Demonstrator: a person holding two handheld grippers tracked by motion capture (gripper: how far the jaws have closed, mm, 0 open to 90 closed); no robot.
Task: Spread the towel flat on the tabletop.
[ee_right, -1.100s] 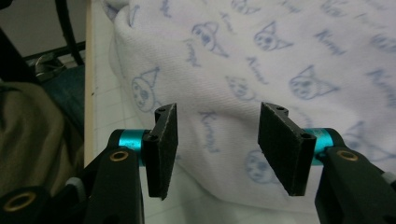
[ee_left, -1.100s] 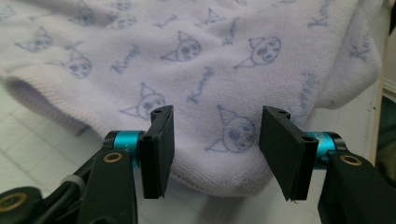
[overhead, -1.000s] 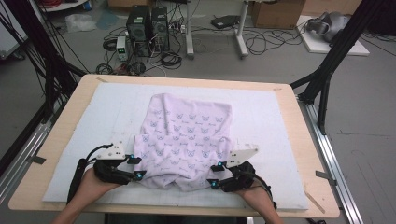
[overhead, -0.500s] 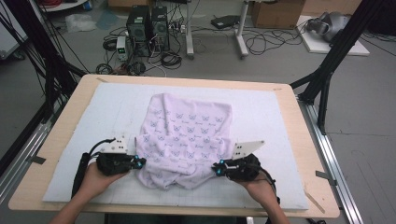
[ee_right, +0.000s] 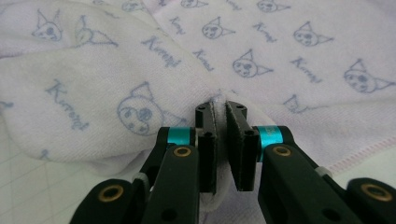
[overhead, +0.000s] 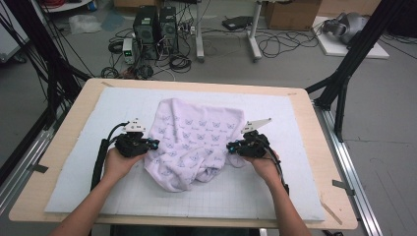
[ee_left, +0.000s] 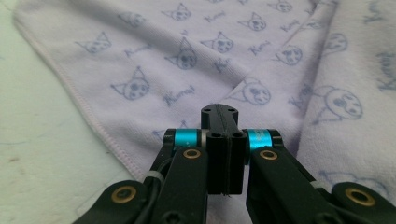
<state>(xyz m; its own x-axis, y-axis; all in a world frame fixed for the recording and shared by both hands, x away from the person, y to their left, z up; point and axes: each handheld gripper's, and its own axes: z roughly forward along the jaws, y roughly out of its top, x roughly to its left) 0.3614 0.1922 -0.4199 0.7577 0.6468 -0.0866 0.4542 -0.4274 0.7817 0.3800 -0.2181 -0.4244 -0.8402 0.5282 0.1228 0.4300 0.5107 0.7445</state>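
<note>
Both claws carried the near edge farther up since a second ago. Lilac cat-print towel [overhead: 195,142] mid-surface, near half bunching. Left claw [overhead: 150,144] and right claw [overhead: 232,146] clamped on cloth; fold apparently underway.

One towel [overhead: 194,140], two grippers [overhead: 153,144]

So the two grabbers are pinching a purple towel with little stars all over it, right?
Not stars. The towel is printed with little cat-like faces and a scribbly word, which the left gripper view shows close up. The rest holds: the towel is pale purple, and the left gripper and right gripper are each closed on an edge of it, the jaws pressed together around cloth.
</note>
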